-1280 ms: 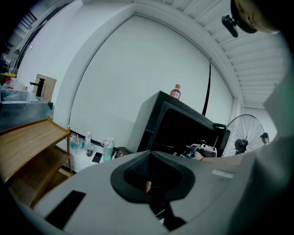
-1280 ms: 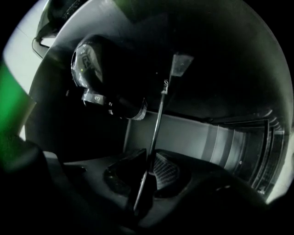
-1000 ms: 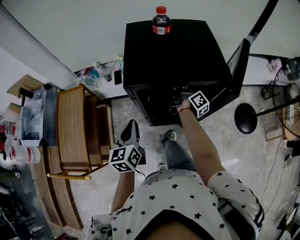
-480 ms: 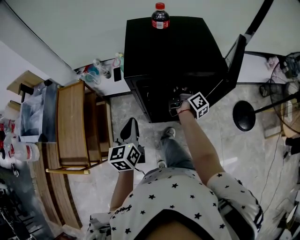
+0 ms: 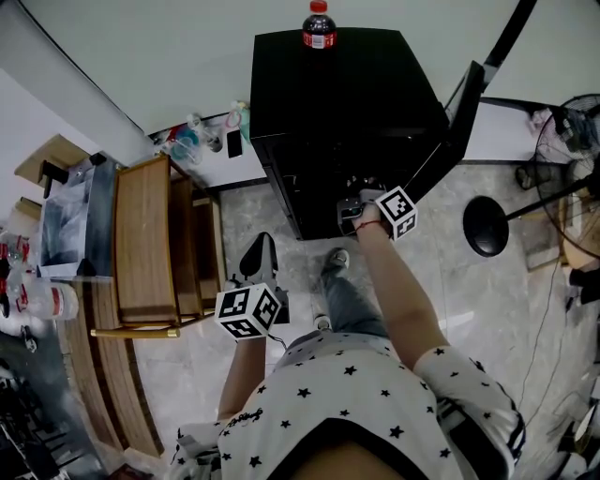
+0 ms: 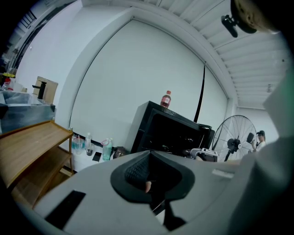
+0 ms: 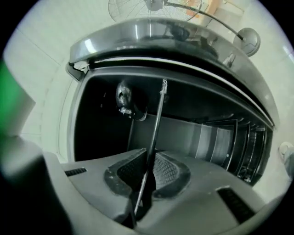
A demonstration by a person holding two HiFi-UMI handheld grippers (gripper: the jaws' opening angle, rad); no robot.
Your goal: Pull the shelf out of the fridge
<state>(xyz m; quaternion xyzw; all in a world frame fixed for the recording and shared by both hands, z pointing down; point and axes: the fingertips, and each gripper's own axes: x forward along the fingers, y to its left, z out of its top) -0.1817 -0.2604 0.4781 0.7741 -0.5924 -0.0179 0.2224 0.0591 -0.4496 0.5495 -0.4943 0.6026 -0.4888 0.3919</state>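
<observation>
The head view looks steeply down from above the person (image 5: 366, 412) onto the fridge (image 5: 347, 94). The left gripper view faces that fridge from farther back on the left, nearly level; both show the bottle (image 5: 319, 26) on top. The right gripper view sits close at its open front, looking inside.

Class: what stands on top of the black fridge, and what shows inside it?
On top of the fridge stands a cola bottle. Inside, the right gripper is shut on the thin shelf, seen edge-on, and a ribbed wall shows. Darkness hides the rest.
</observation>
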